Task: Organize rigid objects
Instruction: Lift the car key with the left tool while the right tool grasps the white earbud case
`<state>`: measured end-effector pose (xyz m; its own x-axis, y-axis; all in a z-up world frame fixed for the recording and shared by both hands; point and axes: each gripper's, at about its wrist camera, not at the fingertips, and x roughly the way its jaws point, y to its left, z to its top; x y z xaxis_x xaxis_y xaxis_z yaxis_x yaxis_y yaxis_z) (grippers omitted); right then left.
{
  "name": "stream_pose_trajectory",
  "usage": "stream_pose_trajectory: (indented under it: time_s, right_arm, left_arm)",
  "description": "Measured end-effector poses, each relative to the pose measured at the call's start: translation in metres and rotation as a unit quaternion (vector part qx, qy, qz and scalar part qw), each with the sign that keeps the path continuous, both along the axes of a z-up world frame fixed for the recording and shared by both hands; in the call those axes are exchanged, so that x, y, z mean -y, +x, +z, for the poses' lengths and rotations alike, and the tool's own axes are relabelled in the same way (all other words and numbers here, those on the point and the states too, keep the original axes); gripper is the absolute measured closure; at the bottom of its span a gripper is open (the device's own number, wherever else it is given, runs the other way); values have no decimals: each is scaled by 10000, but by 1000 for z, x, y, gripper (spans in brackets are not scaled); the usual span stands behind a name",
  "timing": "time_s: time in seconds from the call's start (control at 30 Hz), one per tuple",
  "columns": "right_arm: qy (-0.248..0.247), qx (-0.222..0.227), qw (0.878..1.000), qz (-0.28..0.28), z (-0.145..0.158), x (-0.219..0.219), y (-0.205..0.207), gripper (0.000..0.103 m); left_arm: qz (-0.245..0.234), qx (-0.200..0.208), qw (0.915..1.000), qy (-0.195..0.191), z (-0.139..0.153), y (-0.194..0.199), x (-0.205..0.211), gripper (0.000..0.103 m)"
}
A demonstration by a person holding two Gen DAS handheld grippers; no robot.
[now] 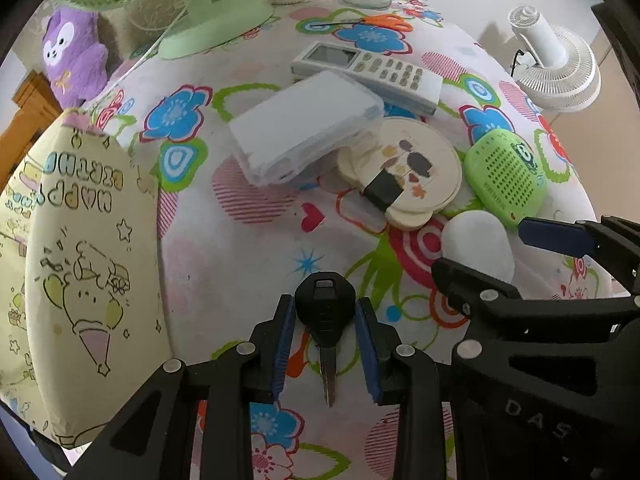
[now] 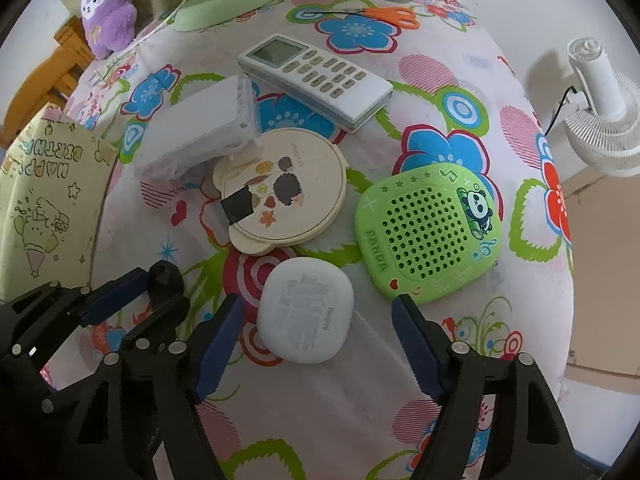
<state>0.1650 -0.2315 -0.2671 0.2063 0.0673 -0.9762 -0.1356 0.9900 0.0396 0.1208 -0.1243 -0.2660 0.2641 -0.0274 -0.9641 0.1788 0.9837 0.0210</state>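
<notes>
1. Left wrist view: the left gripper (image 1: 325, 344) is clenched on the black plastic car key (image 1: 325, 312). Its blue pads press both sides of the key's head, and the metal blade points back toward the camera above the flowered tablecloth (image 1: 224, 272).
2. At right in that view, the right gripper (image 1: 500, 252) straddles the white rounded earbud case (image 1: 478, 240). Whether its pads touch the case cannot be told here.
3. Beyond lie a clear plastic box of white cards (image 1: 304, 128), a round cream compact with a hedgehog print (image 1: 408, 168), a green perforated panda speaker (image 1: 505, 180) and a white remote control (image 1: 368, 70).
4. A yellow printed paper bag (image 1: 84, 256) stands at the left edge.
5. Right wrist view: the right gripper (image 2: 320, 340) has its jaws released, one each side of the earbud case (image 2: 306, 310). A gap shows at both pads, and the case rests on the cloth.
6. The panda speaker (image 2: 428, 232) lies just right of the case, the compact (image 2: 280, 196) just behind it.
7. At left, the left gripper (image 2: 156, 292) holds the key's black head (image 2: 165, 280).
</notes>
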Motion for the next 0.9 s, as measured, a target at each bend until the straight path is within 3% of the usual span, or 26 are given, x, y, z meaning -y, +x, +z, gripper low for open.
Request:
stream_pose_trajectory:
  time_s: [0.07, 0.23, 0.27, 0.5, 0.9]
  right_arm:
    - [45, -43, 10000, -29, -2, -2, 0, 38]
    - [0, -53, 9999, -104, -5, -8, 0, 45]
    - [-68, -30, 9999, -88, -5, -10, 0, 51]
    - [-118, 87, 9998, -102, -1, -12, 0, 52]
    - [-108, 368, 9992, -77, 30, -11, -4, 52]
  left_arm:
    - [15, -8, 10000, -18, 0, -1, -2, 72]
    - [30, -14, 10000, -37, 0, -3, -6, 72]
    - [31, -14, 10000, -38, 0, -4, -7, 72]
    - [74, -27, 9999, -98, 2, -5, -11, 73]
    - [168, 146, 9996, -200, 26, -4, -12, 73]
